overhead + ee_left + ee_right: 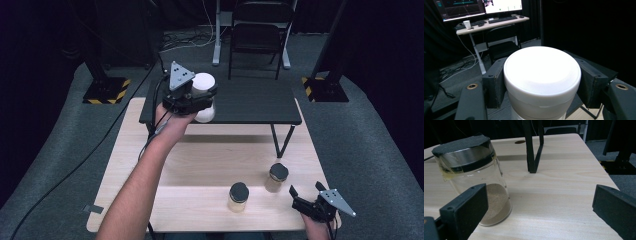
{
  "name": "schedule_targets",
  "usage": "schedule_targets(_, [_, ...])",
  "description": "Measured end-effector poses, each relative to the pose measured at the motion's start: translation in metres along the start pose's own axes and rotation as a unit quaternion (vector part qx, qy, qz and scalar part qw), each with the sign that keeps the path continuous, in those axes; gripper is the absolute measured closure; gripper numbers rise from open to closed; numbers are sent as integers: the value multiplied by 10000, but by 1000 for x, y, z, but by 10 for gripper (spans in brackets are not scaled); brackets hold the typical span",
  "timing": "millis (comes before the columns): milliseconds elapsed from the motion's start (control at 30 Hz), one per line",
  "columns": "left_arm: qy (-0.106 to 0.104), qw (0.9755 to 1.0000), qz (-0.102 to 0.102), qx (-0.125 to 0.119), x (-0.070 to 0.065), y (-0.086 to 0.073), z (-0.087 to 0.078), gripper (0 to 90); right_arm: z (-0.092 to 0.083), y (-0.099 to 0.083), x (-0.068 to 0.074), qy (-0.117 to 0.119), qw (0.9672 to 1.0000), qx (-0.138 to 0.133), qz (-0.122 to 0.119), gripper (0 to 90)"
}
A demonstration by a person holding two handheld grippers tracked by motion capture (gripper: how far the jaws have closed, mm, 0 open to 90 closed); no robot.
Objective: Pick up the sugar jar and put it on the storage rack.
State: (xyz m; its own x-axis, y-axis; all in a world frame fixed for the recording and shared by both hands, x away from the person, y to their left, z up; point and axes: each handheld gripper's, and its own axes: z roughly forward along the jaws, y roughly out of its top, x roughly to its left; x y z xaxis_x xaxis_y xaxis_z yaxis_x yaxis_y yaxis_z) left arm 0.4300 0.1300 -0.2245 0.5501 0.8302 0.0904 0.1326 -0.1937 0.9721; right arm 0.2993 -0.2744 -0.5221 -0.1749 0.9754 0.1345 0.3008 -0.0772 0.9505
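My left gripper [202, 97] is shut on a white lidded jar [204, 96], held upright just above the black raised shelf [250, 107]. In the left gripper view the white jar [542, 82] sits between both pads [495, 82], which press its sides below the lid. My right gripper [305, 192] rests open near the table's front right corner. Two glass jars with black lids and sandy contents stand on the wooden table [200, 165]: one [238, 196] at front centre, one [276, 177] to its right. In the right gripper view a jar [475, 177] stands beyond my left jaw, untouched.
The black shelf's leg [532, 147] stands on the wood behind the jars. A black chair [257, 35] and a white desk leg [217, 32] are on the carpet beyond the table. Black stands with hazard-striped bases [106, 90] flank the table.
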Motion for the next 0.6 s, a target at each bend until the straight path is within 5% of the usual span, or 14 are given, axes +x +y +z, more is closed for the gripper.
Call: schedule_targets(600, [257,9994,-117,180,14,-10,30,333,1,1,0,-2,10000,15,-9,0])
